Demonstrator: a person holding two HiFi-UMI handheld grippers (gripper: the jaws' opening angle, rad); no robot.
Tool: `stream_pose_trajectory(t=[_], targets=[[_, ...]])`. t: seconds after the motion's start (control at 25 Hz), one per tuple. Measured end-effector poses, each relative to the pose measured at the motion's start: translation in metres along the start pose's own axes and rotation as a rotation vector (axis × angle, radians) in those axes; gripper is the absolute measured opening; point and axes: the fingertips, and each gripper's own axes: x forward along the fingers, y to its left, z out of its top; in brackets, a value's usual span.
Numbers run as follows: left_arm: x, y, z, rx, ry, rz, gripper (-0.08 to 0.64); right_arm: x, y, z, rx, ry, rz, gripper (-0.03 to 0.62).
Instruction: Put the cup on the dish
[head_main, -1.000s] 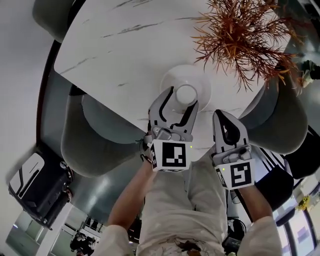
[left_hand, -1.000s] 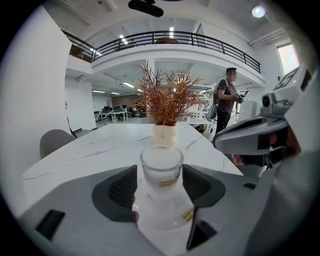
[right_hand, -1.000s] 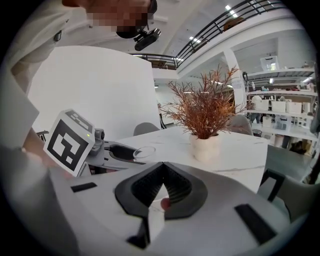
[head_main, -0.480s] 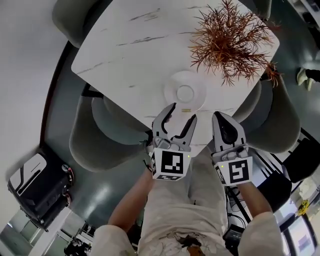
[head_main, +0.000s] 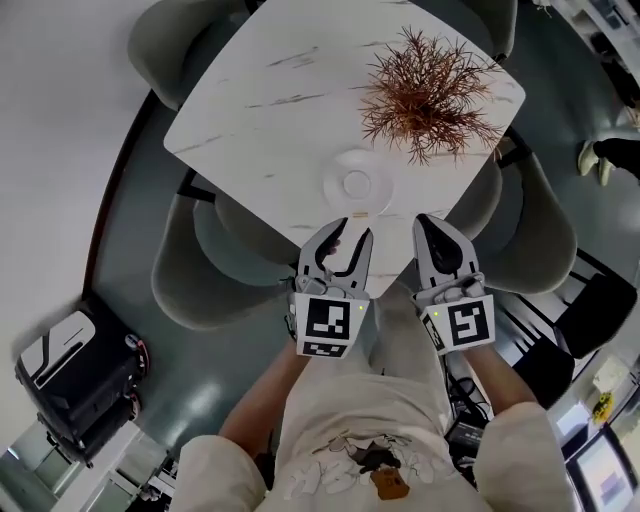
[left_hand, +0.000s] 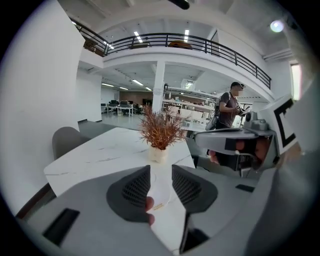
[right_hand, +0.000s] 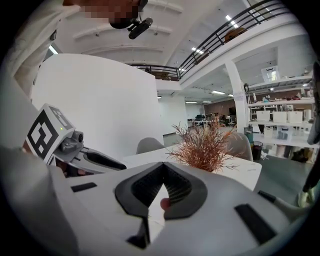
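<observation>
The white cup (head_main: 357, 184) stands upright in the middle of the round white dish (head_main: 335, 181) on the marble table (head_main: 270, 110). My left gripper (head_main: 354, 230) hovers off the table's near edge, short of the dish. Its jaws are closing, with a gap still between them and nothing in it; in the left gripper view the left gripper (left_hand: 161, 172) shows only tabletop through that gap. My right gripper (head_main: 425, 222) hangs beside it to the right, shut and empty. In the right gripper view the right gripper (right_hand: 162, 171) has its pads meeting.
A dried reddish plant (head_main: 425, 85) in a small pot stands just beyond the dish. Grey chairs (head_main: 215, 262) ring the table, one (head_main: 540, 240) at the right. A black case (head_main: 70, 370) lies on the floor at the left. A person (left_hand: 230, 107) stands far off.
Both grippers have drawn back from the table toward the body. The left jaws, earlier wide around the cup, have left it on the dish and narrowed.
</observation>
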Motion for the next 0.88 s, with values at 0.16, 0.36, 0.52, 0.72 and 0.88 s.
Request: stream_pose_trajectory(t=[0.16, 0.36, 0.52, 0.72, 0.88], targets=[[-0.019, 0.005, 0.016, 0.004, -0.025, 0.041, 0.085, -0.009, 0.005, 0.013, 0.013, -0.017, 0.004, -0.008], [-0.044, -0.001, 0.030, 0.006, -0.046, 0.056, 0.006, -0.028, 0.008, 0.030, 0.023, -0.033, -0.004, -0.007], [-0.059, 0.000, 0.036, -0.041, -0.045, 0.064, 0.005, -0.041, 0.013, 0.043, 0.020, -0.031, 0.007, -0.008], [-0.088, 0.003, 0.047, -0.082, -0.074, 0.083, 0.005, -0.052, 0.022, 0.053, 0.047, -0.020, 0.024, -0.007], [-0.105, -0.001, 0.059, -0.094, -0.100, 0.084, 0.005, -0.061, 0.027, 0.063, 0.093, -0.026, 0.046, -0.008]])
